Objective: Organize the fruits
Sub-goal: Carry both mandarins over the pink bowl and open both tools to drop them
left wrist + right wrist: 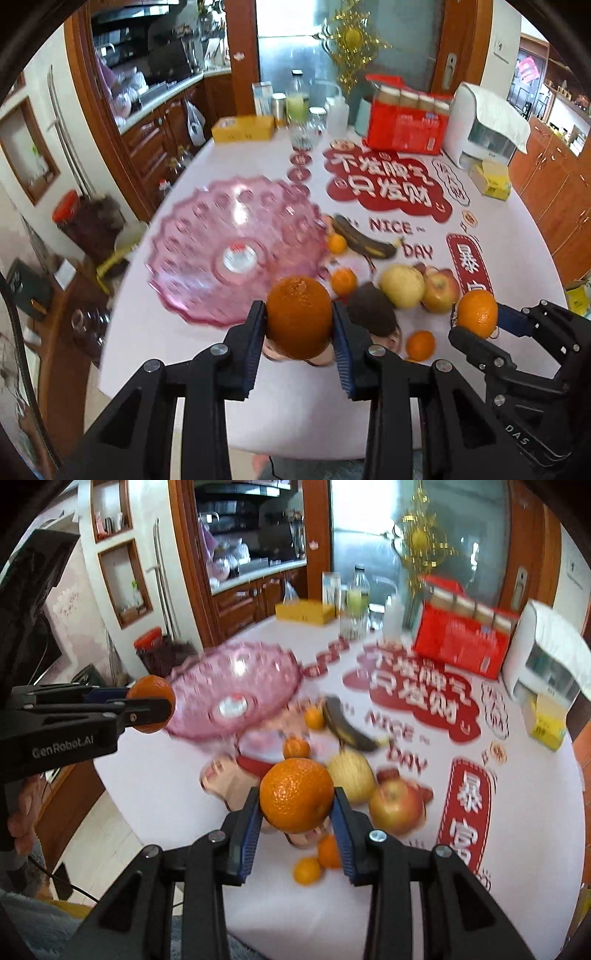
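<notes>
Pink glass bowl (236, 251) empty on counter (258, 406), far left of the fruit pile. Just right of bowl: left claw (299, 321) clamped on dark orange (298, 317), lifted off counter. Further right of bowl: banana (364, 238), small tangerines (343, 281), pear (402, 286), apple (441, 291). Farthest right: right claw (297, 801) gripping bright orange (297, 794), also lifted.

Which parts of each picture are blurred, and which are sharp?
Left wrist view: the pink glass fruit bowl is smeared, the held dark orange sharp. Right wrist view: bowl, table print and black-spotted banana are blurred; the held bright orange is sharp.
</notes>
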{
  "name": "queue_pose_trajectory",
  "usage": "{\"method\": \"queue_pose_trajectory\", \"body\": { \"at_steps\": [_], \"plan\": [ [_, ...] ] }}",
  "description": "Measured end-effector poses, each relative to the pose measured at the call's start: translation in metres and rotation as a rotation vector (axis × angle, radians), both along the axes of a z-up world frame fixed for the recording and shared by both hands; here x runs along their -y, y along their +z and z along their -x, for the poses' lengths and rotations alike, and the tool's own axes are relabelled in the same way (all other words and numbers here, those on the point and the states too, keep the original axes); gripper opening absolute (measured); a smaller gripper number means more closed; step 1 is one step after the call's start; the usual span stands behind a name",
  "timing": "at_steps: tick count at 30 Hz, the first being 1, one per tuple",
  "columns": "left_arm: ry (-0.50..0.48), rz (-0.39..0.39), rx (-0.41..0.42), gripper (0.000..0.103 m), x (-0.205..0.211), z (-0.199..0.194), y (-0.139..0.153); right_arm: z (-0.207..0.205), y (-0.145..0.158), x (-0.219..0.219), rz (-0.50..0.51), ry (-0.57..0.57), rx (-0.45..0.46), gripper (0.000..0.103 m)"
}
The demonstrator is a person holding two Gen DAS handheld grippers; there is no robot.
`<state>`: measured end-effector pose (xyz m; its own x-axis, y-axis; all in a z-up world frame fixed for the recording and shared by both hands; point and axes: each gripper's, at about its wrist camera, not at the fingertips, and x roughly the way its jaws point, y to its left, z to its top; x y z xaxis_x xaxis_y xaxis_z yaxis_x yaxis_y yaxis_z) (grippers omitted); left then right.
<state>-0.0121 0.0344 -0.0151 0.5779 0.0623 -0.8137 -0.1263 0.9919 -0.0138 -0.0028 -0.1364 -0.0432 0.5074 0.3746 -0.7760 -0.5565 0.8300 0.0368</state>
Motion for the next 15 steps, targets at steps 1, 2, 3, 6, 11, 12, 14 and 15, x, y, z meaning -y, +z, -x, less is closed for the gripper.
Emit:
{"method": "queue_pose_trajectory", "body": {
  "at_steps": [1, 2, 3, 6, 11, 12, 14, 15],
  "plan": [
    [-0.006, -0.003, 0.011, 0.033, -0.011, -0.001, 0.006, -0.001, 0.006, -0.009, -0.011, -0.007, 0.008, 0.037],
    [-0.009, -0.004, 0.023, 0.033, -0.021, -0.002, 0.011, -0.003, 0.012, -0.017, -0.019, -0.011, 0.015, 0.037],
    [-0.013, -0.007, 0.038, 0.033, -0.034, -0.003, 0.018, -0.005, 0.017, -0.026, -0.024, -0.016, 0.023, 0.037],
    [-0.026, -0.016, 0.069, 0.033, -0.066, -0.008, 0.031, -0.017, 0.031, -0.054, -0.022, -0.048, 0.043, 0.037],
    [-0.058, -0.012, 0.110, 0.033, -0.108, -0.024, 0.041, -0.043, 0.055, -0.087, -0.061, -0.140, 0.058, 0.037],
    [-0.070, -0.008, 0.112, 0.033, -0.118, -0.030, 0.040, -0.049, 0.058, -0.093, -0.073, -0.163, 0.051, 0.037],
    [-0.089, -0.003, 0.103, 0.033, -0.129, -0.039, 0.036, -0.062, 0.061, -0.105, -0.098, -0.202, 0.037, 0.037],
    [-0.101, 0.002, 0.090, 0.033, -0.136, -0.046, 0.032, -0.067, 0.060, -0.111, -0.104, -0.219, 0.032, 0.037]
  ]
}}
